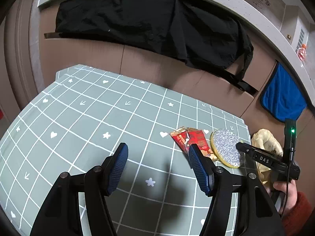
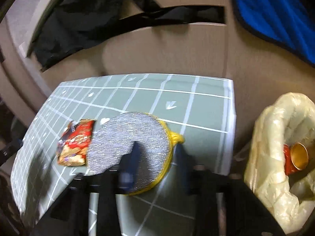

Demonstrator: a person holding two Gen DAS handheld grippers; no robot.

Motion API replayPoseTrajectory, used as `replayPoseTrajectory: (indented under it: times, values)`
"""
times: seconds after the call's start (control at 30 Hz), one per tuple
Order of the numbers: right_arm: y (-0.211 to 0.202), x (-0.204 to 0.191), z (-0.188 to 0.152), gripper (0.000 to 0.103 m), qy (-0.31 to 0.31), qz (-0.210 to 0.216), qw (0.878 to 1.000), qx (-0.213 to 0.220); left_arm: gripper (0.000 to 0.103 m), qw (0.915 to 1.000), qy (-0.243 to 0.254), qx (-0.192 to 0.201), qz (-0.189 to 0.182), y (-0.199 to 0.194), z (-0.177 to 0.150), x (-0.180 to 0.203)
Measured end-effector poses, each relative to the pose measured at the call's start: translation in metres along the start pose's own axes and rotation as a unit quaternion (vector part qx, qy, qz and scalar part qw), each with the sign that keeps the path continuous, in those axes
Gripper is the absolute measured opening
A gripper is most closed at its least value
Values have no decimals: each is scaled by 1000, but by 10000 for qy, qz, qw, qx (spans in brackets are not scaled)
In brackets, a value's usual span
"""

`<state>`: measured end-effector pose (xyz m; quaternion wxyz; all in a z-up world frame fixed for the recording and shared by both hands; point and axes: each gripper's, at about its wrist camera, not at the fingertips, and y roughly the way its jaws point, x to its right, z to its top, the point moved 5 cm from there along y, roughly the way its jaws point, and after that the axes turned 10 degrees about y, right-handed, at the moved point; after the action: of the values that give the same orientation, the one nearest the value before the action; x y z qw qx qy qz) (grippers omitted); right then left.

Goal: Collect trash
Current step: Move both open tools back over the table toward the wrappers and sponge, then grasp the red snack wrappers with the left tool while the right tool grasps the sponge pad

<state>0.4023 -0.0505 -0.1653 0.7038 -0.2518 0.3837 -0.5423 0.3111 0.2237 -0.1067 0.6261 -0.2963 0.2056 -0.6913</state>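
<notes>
The left gripper (image 1: 157,167) hangs released over the bench (image 1: 78,118), nothing between its blue pads. Just to its right lies a red snack wrapper (image 1: 187,139), touching a silver scouring pad (image 1: 226,147). The right gripper (image 2: 155,157) grasps that pad's rim. A lined trash bag (image 2: 275,137) sits beside the bench.

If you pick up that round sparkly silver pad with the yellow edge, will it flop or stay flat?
The round sparkly silver pad with the yellow edge looks thin and cloth-like, so it would probably flop or bend. It seems light for its size. It lies flat on the green grid tablecloth, partly over the red snack wrapper, so rolling seems unlikely.
</notes>
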Motion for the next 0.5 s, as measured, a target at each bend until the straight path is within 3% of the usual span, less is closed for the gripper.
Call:
replayPoseTrajectory:
  times: [0.1, 0.3, 0.5]
  values:
    - [-9, -8, 2, 7, -263, -18, 9995, 157, 64, 10000, 55, 53, -11, -3, 3, 4]
    - [-47, -25, 12, 7, -399, 279, 9971, 584, 65, 10000, 39, 79, -48, -6, 4, 2]
    - [-64, -47, 9, 7, -868, 115, 9931, 783, 65, 9997, -26, 13, -255, -3, 1, 7]
